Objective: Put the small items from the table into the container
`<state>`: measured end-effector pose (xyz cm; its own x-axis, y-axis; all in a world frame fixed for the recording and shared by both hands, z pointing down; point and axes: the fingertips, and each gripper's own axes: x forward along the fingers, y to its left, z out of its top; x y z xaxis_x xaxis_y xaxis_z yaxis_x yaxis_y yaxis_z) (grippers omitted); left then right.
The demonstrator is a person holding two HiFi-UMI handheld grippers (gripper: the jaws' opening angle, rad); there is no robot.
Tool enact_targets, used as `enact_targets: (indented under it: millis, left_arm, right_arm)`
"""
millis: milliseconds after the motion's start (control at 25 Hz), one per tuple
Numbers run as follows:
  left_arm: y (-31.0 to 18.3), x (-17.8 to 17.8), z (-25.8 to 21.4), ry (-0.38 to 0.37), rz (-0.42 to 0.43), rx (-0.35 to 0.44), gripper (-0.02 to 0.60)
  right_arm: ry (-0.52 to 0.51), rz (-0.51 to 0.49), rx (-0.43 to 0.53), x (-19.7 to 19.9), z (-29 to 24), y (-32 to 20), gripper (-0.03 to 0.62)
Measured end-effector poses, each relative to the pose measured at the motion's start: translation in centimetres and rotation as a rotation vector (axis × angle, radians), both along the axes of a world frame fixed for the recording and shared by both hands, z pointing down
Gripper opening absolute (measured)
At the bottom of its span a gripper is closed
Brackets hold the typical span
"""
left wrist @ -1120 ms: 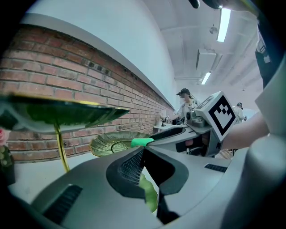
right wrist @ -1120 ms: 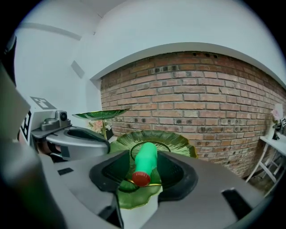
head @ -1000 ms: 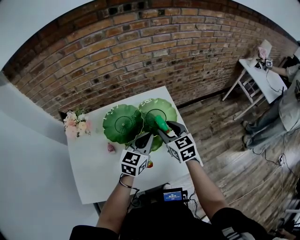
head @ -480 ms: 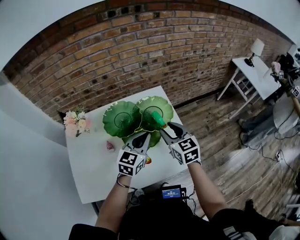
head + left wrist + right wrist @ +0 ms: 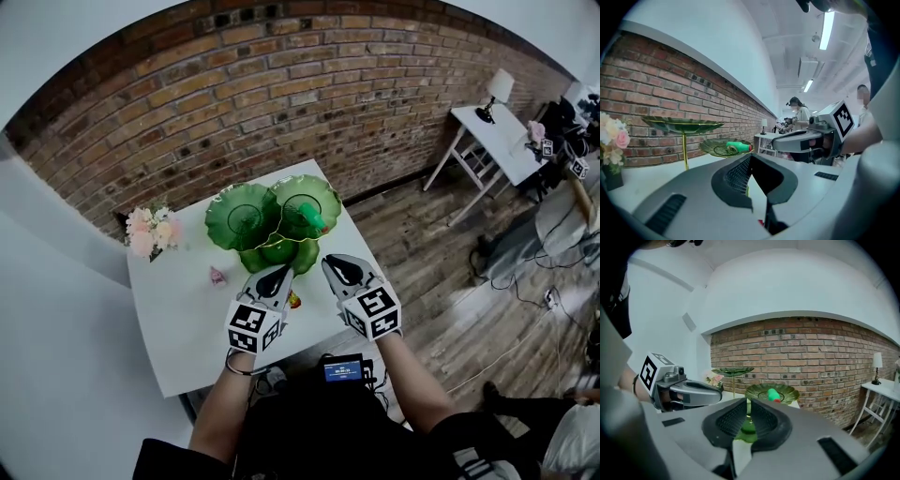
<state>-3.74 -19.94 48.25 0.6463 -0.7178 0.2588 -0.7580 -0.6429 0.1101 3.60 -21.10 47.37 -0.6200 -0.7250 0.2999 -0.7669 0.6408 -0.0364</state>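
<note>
A green stand of leaf-shaped dishes (image 5: 246,217) rises at the far side of the white table (image 5: 178,328). A green cylinder with a red end (image 5: 312,221) lies on the right dish (image 5: 761,391) and shows in both gripper views (image 5: 738,146) (image 5: 773,394). A small pink item (image 5: 217,276) and a small red and yellow item (image 5: 293,300) lie on the table. My left gripper (image 5: 277,277) (image 5: 749,161) hovers shut just left of the red item. My right gripper (image 5: 339,269) (image 5: 749,404) is back from the dish, its jaws closing to a slit with nothing between them.
A pink flower bunch (image 5: 142,232) stands at the table's far left corner. A brick wall (image 5: 281,103) runs behind the table. A white side table (image 5: 502,131) with a lamp (image 5: 494,89) and people stand to the right on the wooden floor.
Both grippers drew back from the dishes toward me. The right gripper let go of the green cylinder, which stays on the right dish, and its jaws narrowed.
</note>
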Motion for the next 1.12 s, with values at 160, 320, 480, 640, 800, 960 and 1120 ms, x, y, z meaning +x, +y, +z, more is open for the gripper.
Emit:
enact_targets:
  millis: [160, 320, 480, 640, 800, 960, 1120]
  left_arm:
    - [1.8, -0.6, 0.8, -0.003, 0.009, -0.004, 0.008]
    - [2.7, -1.1, 0.9, 0.006, 0.001, -0.007, 0.006]
    - [3.0, -1.2, 0.4, 0.032, 0.010, 0.000, 0.008]
    - [3.0, -1.0, 0.3, 0.029, 0.024, 0.006, 0.008]
    - [3.0, -1.1, 0.5, 0.035, 0.029, -0.001, 0.008]
    - [2.9, -1.1, 0.7, 0.036, 0.028, -0.008, 0.008]
    - [2.9, -1.4, 1.2, 0.032, 0.016, -0.020, 0.008]
  right_arm:
    - [0.002, -0.013, -0.024, -0.8, 1.0, 2.1, 0.028]
    - [0.000, -0.014, -0.036, -1.4, 1.4, 3.3, 0.025]
    - [-0.005, -0.006, -0.037, -1.6, 1.3, 3.7, 0.026]
    - [-0.004, 0.001, -0.035, -1.6, 1.3, 3.8, 0.025]
    - [-0.005, 0.007, -0.034, -1.5, 1.3, 3.8, 0.025]
    - [-0.003, 0.008, -0.040, -1.4, 1.5, 3.7, 0.026]
    - [0.004, -0.001, -0.062, -1.4, 2.1, 3.6, 0.026]
